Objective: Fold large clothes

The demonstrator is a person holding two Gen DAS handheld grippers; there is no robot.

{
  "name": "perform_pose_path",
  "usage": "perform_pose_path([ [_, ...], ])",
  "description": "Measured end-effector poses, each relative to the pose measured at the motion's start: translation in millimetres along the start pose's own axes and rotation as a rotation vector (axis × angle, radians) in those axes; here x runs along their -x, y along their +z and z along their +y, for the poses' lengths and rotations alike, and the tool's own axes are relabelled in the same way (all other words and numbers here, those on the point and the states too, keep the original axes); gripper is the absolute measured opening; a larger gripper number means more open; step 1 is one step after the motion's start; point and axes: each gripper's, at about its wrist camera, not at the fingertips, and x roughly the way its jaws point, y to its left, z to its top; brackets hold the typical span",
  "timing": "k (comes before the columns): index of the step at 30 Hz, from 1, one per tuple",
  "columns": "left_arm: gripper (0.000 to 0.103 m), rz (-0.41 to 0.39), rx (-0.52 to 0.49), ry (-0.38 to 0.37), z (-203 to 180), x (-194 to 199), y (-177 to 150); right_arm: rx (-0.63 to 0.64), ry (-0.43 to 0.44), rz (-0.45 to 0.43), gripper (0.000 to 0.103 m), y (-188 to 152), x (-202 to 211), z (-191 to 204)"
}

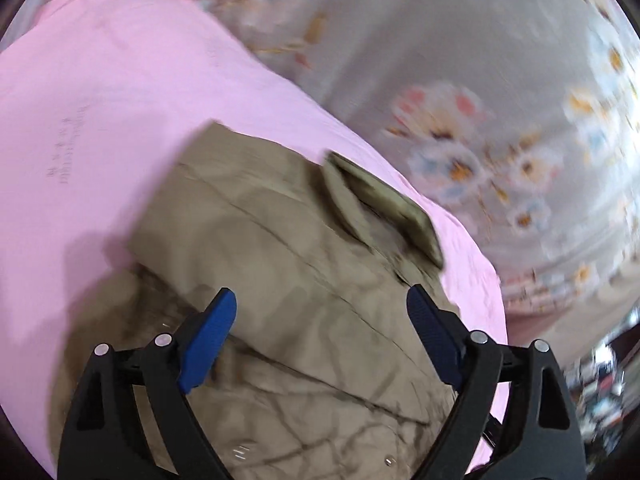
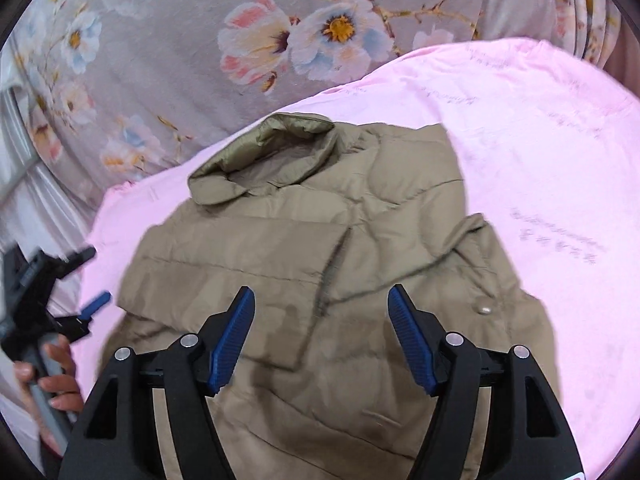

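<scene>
The khaki padded jacket (image 2: 320, 248) lies partly folded on a pink sheet (image 2: 540, 152) over the floral bed cover (image 2: 160, 60), collar (image 2: 264, 152) away from the cameras (1 snap button shows). Both the left gripper (image 1: 320, 300) and the right gripper (image 2: 320, 300) hang just above it, jaws wide apart, holding nothing.

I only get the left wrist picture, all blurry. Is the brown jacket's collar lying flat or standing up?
Observer: In the right wrist view the collar is puffed up, open at the jacket's far end.
Operator: Any fastenings on it?
Observer: A snap button shows on the front, to the right.
Operator: Who holds my gripper?
Observer: A hand grips the left gripper's handle beside the pink sheet.
Operator: And the other gripper?
Observer: The right gripper hangs open over the jacket.
</scene>
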Motion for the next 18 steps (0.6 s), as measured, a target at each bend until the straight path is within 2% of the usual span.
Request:
perform_pose_path([
  [3,0.084,-0.003,0.077,0.012,30,-1,14,-0.038,0.052,0.041,0.072,8,-16,2],
  [9,0.084,0.033,0.201,-0.039,59,-19,22,-0.038,0.006,0.137,0.070,2,-57,15],
  [11,0.084,0.040,0.230,-0.042,66,-24,23,0.014,-0.027,0.146,0.042,1,-65,24],
  [12,0.084,0.042,0.248,-0.046,68,-28,24,0.051,-0.050,0.136,0.014,4,-65,30],
  [13,0.084,0.046,0.261,-0.049,69,-31,26,0.078,-0.044,0.126,0.009,8,-63,34],
  [15,0.084,0.055,0.280,-0.071,69,-33,30,0.086,0.018,0.051,0.006,27,-42,40],
  [18,0.084,0.056,0.265,-0.082,63,-32,31,0.126,0.014,-0.088,0.005,59,-5,48],
])
